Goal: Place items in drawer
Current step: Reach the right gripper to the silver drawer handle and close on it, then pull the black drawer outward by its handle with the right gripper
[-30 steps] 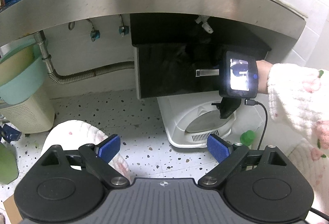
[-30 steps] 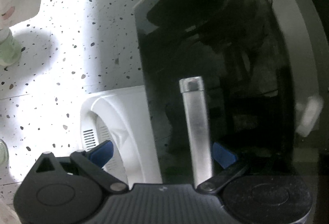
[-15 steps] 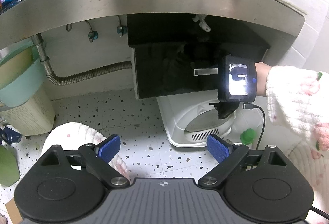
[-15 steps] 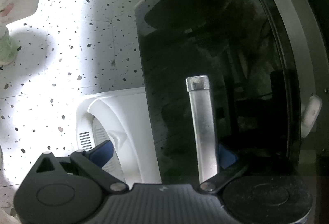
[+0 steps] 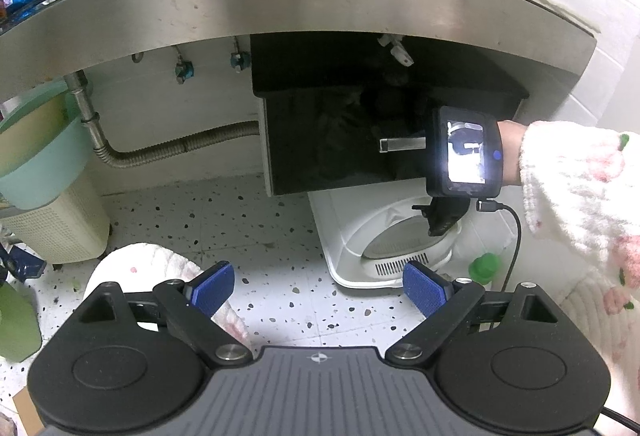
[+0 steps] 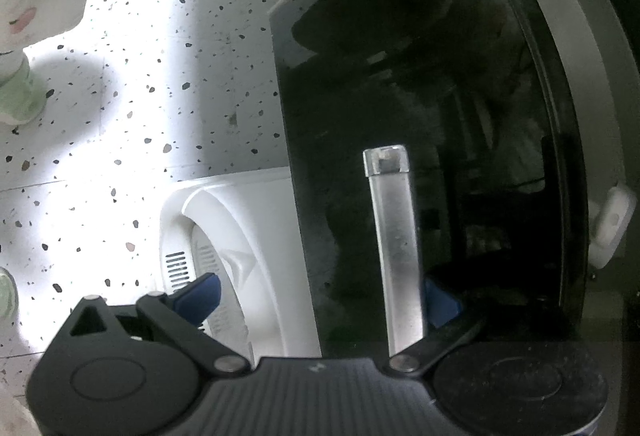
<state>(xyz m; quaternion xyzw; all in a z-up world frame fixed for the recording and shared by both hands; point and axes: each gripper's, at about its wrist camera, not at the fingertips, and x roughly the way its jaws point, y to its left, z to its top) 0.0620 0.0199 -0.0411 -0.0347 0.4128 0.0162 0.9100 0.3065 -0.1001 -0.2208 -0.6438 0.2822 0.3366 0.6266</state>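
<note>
Your left gripper (image 5: 318, 290) hangs over the speckled floor (image 5: 260, 228), fingers apart and empty. Your right gripper (image 6: 320, 296) has fingers apart around the drawer (image 6: 400, 76) front's silver handle (image 6: 394, 236), beneath the steel tabletop (image 5: 280, 8).

You face a glossy black drawer front (image 6: 420, 96) with a brushed metal handle (image 6: 396, 244), under a dull steel counter edge (image 5: 304, 12); the floor (image 5: 224, 212) is speckled terrazzo.

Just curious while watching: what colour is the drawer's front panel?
Glossy black, with a silver metal handle. The drawer front shows best in the right wrist view.
</note>
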